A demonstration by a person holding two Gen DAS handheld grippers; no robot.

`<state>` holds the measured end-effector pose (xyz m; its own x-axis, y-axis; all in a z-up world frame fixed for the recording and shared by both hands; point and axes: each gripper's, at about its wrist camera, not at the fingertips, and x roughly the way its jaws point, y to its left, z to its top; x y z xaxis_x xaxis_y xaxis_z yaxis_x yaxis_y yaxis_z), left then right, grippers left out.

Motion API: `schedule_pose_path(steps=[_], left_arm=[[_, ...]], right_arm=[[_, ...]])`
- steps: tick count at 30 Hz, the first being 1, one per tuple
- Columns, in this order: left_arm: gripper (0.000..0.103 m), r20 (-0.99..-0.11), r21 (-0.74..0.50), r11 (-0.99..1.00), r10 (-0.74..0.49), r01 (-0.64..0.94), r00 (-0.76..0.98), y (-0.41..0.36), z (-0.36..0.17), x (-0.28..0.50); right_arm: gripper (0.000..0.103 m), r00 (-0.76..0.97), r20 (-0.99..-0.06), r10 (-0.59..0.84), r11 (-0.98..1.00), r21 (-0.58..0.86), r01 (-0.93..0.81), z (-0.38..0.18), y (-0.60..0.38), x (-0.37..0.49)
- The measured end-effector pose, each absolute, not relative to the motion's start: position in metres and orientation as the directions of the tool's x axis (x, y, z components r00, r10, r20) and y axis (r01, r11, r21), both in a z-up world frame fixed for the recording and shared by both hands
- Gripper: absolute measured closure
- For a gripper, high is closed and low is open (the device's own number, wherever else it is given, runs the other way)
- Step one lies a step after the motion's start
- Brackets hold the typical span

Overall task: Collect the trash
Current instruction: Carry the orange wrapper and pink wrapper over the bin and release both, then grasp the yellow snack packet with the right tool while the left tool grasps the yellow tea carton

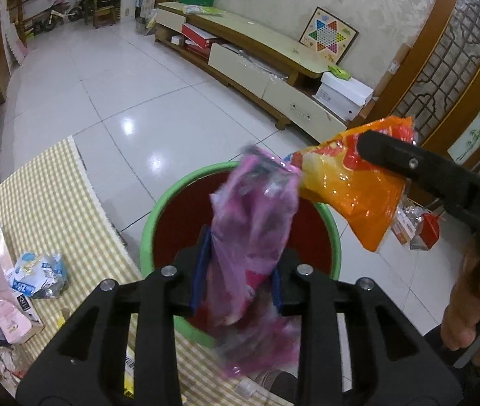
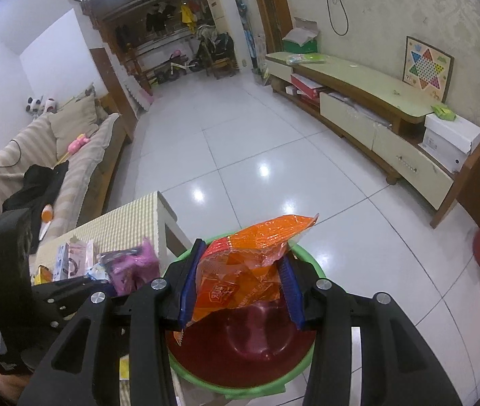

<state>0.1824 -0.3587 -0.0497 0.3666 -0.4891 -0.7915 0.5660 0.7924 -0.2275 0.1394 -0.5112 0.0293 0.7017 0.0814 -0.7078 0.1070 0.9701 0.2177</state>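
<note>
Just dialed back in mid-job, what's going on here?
A person is clearing wrappers off the checkered table with a gripper in each hand. The left gripper has a purple wrapper between its jaws over the green-rimmed bin. The right gripper grips an orange snack bag above the same bin. More packets wait on the table.

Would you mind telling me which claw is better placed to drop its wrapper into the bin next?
Probably the left claw: its crinkled pink plastic wrapper hangs directly over the green-rimmed red bin. The right claw holds its orange snack bag nearer the far rim.
</note>
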Motion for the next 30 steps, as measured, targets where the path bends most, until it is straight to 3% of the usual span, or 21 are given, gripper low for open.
schedule_pose_path(steps=[5, 9, 14, 19, 30], left_arm=[[0.036, -0.779, -0.233, 0.793, -0.499, 0.562, 0.381, -0.357, -0.051, 0.18], [0.023, -0.777, -0.209, 0.8, -0.485, 0.563, 0.402, -0.347, -0.051, 0.173], [0.009, -0.774, -0.174, 0.819, -0.457, 0.547, 0.438, -0.328, -0.048, 0.168], [0.007, -0.766, -0.148, 0.831, -0.439, 0.535, 0.47, -0.305, -0.039, 0.159], [0.006, -0.75, -0.134, 0.894, -0.373, 0.428, 0.545, -0.212, -0.013, 0.137]], right_arm=[[0.055, 0.697, -0.712, 0.086, 0.968, 0.225, 0.11, 0.028, -0.513, 0.145], [0.049, 0.697, -0.713, 0.084, 0.969, 0.222, 0.111, 0.028, -0.511, 0.148], [0.021, 0.704, -0.705, 0.087, 0.972, 0.215, 0.095, 0.032, -0.501, 0.147], [0.012, 0.72, -0.689, 0.08, 0.981, 0.183, 0.065, 0.039, -0.485, 0.145], [0.01, 0.703, -0.695, 0.149, 0.986, 0.155, -0.055, 0.04, -0.423, 0.144]])
